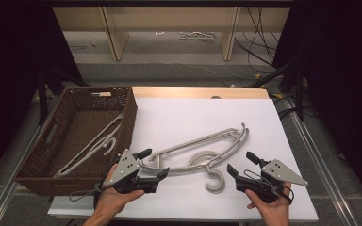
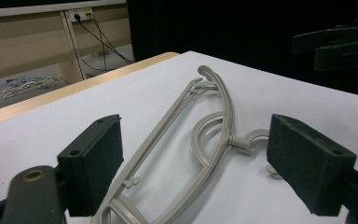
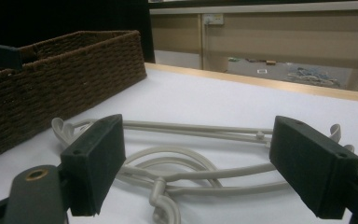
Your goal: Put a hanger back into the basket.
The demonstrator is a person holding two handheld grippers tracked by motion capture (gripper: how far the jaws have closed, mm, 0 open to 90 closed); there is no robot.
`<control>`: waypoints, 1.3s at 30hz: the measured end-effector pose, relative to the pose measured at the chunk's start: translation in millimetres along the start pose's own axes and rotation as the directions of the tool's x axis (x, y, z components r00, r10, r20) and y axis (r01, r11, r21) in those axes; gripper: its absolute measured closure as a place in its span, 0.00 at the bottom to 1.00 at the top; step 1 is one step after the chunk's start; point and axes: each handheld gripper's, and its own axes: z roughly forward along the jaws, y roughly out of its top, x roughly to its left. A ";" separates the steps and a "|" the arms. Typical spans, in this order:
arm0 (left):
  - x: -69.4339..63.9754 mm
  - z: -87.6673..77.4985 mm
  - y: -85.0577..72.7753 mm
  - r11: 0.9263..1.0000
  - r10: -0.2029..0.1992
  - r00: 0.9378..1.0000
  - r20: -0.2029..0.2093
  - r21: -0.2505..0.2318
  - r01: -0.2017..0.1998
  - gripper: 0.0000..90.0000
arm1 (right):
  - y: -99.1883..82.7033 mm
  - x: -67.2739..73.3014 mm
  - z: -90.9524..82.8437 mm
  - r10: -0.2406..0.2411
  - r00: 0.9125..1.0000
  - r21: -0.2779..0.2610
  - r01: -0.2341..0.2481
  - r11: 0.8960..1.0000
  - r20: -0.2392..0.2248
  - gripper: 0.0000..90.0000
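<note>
While hangers (image 1: 202, 150) lie on the table (image 1: 184, 113) — a basket (image 1: 122, 123) stands left.

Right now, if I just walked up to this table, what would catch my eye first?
Probably the pale grey hangers lying tangled in the middle of the white table, hooks toward the person. On either side a hand holds an open black tool: the left gripper at the hangers' end, the right gripper just beside them. At the left stands a brown wicker basket with another hanger inside.

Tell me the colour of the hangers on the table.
The hangers are pale grey-beige plastic; the left gripper view shows it best.
</note>
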 end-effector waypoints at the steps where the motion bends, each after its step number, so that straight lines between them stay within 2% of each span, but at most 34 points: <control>1: 0.0 0.0 -0.7 1.000 -0.001 1.000 -0.001 -0.001 0.001 0.20 | 0.0 0.2 -0.6 0.003 1.000 0.011 -0.003 1.000 -0.003 0.21; 6: -2.6 4.3 -5.6 1.000 0.002 1.000 -0.006 0.010 -0.002 0.19 | -0.5 -0.7 -1.5 -0.008 1.000 -0.001 0.008 1.000 -0.007 0.21; 9: -5.7 10.0 -9.9 0.999 0.012 1.000 0.012 0.039 -0.013 0.19 | -1.6 -0.6 -1.9 -0.004 1.000 -0.016 0.004 1.000 -0.009 0.21; 10: -6.7 11.8 -11.8 0.998 0.030 0.999 0.015 0.054 -0.031 0.19 | -0.8 -1.4 -4.4 -0.014 1.000 0.010 0.014 1.000 -0.003 0.21; 11: -7.6 13.0 -13.1 0.998 0.034 0.999 0.021 0.059 -0.035 0.20 | -1.4 -1.2 -3.7 -0.011 1.000 -0.011 0.012 1.000 0.006 0.21; 13: -10.1 14.7 -15.6 0.996 0.042 0.999 0.033 0.079 -0.044 0.20 | -0.6 -0.3 -5.4 -0.007 1.000 0.007 0.007 1.000 0.008 0.21; 15: -11.1 17.9 -16.0 0.994 0.046 0.998 0.051 0.093 -0.051 0.19 | -1.0 0.3 -4.0 -0.013 1.000 -0.007 0.013 1.000 0.007 0.21; 16: -11.9 21.3 -16.1 0.994 0.045 0.997 0.064 0.096 -0.051 0.20 | -0.9 0.6 -4.5 -0.016 1.000 0.011 0.016 1.000 0.011 0.21; 19: -13.1 27.4 -16.1 0.992 0.062 0.995 0.075 0.109 -0.070 0.21 | -1.5 0.5 -3.4 -0.015 1.000 0.012 0.015 1.000 -0.001 0.21; 20: -13.5 32.1 -16.4 0.990 0.068 0.994 0.087 0.115 -0.078 0.21 | -2.4 0.4 -1.4 -0.012 1.000 -0.011 0.012 1.000 -0.005 0.21; 21: -13.7 36.7 -16.4 0.988 0.075 0.993 0.092 0.128 -0.087 0.21 | -2.5 0.1 -1.6 -0.012 1.000 -0.010 0.012 1.000 -0.007 0.21; 24: -15.7 50.6 -16.6 0.984 0.065 0.993 0.102 0.157 -0.080 0.21 | -2.7 0.1 -1.9 -0.012 1.000 -0.005 0.012 1.000 -0.004 0.21; 25: -15.7 50.6 -16.6 0.984 0.065 0.993 0.102 0.157 -0.080 0.20 | -2.7 0.8 -1.5 -0.010 1.000 -0.005 0.010 1.000 -0.004 0.21; 26: -17.1 58.5 -16.9 0.980 0.094 0.989 0.116 0.165 -0.112 0.21 | -2.0 1.1 -2.7 -0.019 1.000 0.010 0.019 1.000 -0.004 0.21; 27: -18.4 60.9 -17.1 0.979 0.092 0.989 0.114 0.171 -0.111 0.21 | -1.0 2.4 -3.4 -0.033 0.999 0.021 0.033 0.999 0.004 0.21; 28: -19.5 65.4 -16.8 0.978 0.094 0.987 0.131 0.174 -0.116 0.21 | -1.6 3.7 -1.9 -0.027 1.000 0.003 0.027 1.000 -0.007 0.21; 29: -20.4 68.0 -16.1 0.977 0.097 0.987 0.129 0.176 -0.119 0.21 | -1.2 4.1 -2.5 -0.041 0.999 0.007 0.041 0.999 -0.008 0.21; 30: -20.8 72.4 -14.7 0.975 0.110 0.985 0.136 0.178 -0.134 0.20 | -0.9 4.6 -3.2 -0.044 0.999 0.015 0.044 0.999 -0.001 0.21; 33: -22.0 82.9 -12.4 0.972 0.120 0.983 0.142 0.183 -0.145 0.20 | -1.8 4.5 -1.2 -0.031 0.999 0.003 0.031 1.000 -0.009 0.21; 34: -22.1 88.4 -12.1 0.970 0.135 0.980 0.144 0.184 -0.161 0.20 | -1.8 4.2 -1.5 -0.028 1.000 0.009 0.028 1.000 -0.004 0.21; 36: -22.8 91.8 -12.6 0.970 0.134 0.981 0.142 0.186 -0.159 0.21 | -1.7 3.3 -2.0 -0.037 0.999 0.010 0.037 0.999 0.005 0.21; 37: -24.7 102.4 -14.3 0.964 0.139 0.978 0.157 0.203 -0.170 0.23 | -1.6 3.4 -2.3 -0.037 0.999 0.010 0.036 0.999 0.005 0.21; 39: -26.4 110.8 -15.9 0.955 0.157 0.972 0.174 0.225 -0.195 0.24 | -1.7 3.3 -2.5 -0.035 0.999 0.012 0.035 0.999 0.005 0.21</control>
